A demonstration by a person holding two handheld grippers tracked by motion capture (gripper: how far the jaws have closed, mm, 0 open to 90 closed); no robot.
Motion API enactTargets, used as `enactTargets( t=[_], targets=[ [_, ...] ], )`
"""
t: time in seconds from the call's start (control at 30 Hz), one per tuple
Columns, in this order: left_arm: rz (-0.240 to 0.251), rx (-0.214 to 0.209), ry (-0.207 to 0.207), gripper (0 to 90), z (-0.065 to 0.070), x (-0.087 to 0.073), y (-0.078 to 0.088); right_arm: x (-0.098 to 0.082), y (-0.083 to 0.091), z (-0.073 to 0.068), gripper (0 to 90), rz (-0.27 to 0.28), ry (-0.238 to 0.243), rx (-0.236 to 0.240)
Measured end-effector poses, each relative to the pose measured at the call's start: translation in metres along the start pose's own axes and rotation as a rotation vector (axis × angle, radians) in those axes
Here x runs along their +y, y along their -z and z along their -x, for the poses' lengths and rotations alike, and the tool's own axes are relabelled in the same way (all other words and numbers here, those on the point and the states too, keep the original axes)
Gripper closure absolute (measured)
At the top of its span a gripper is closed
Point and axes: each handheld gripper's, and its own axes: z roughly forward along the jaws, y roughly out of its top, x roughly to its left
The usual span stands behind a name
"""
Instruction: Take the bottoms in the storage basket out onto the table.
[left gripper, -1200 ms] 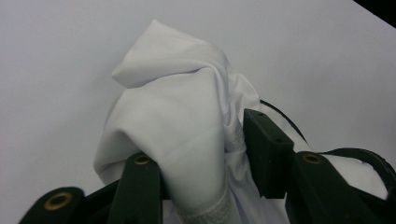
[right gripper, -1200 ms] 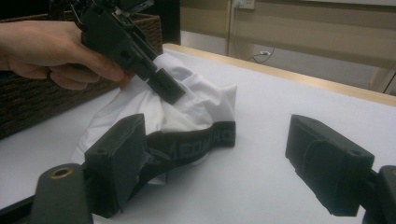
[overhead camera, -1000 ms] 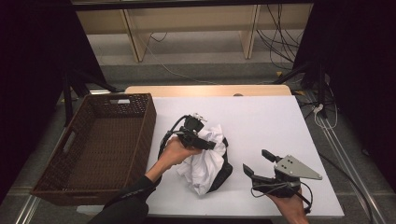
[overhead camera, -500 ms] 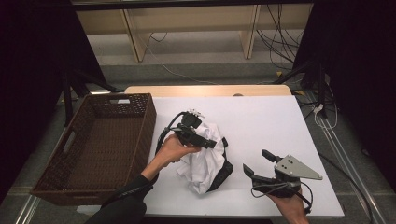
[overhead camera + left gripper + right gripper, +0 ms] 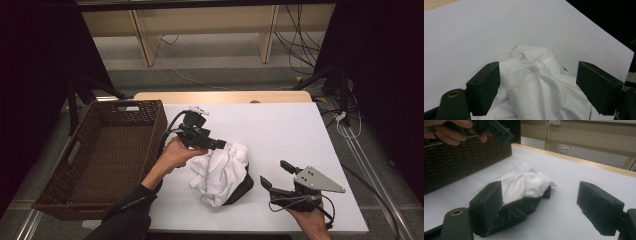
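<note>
Releasing the cloth [image 5: 222, 172] mid-counter [image 5: 300, 130], the left tool [image 5: 223, 145] has just been opening, jaws apart above it, nothing clamped; right tool [image 5: 274, 175] waits open beside it; next likely a fresh grip toward the basket [image 5: 100, 150].

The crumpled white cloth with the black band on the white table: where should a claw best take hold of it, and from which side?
Probably at the raised white fold on top of the crumpled white cloth, coming from above. The cloth lies in a loose heap on the white table; its low black band lies flat, giving less to pinch.
</note>
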Motion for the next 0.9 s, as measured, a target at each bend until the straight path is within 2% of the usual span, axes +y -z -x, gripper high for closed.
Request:
enactTargets(
  t=[0.23,0.53,0.73,0.9],
  targets=[
    [0.03,0.003,0.011,18.6,-0.002,0.001,0.008,0.0,0.0,0.0,21.6,0.002,0.0,-0.001],
    [0.049,-0.022,0.01,18.4,-0.002,-0.003,0.008,0.0,0.001,0.0,21.6,0.006,0.003,0.001],
    [0.103,-0.046,0.0,17.7,0.0,-0.006,0.012,0.001,0.001,-0.001,21.6,0.006,0.004,0.003],
    [0.153,-0.066,0.01,17.0,-0.001,-0.01,0.015,0.001,0.001,-0.001,21.6,0.006,0.006,0.004]
  ],
)
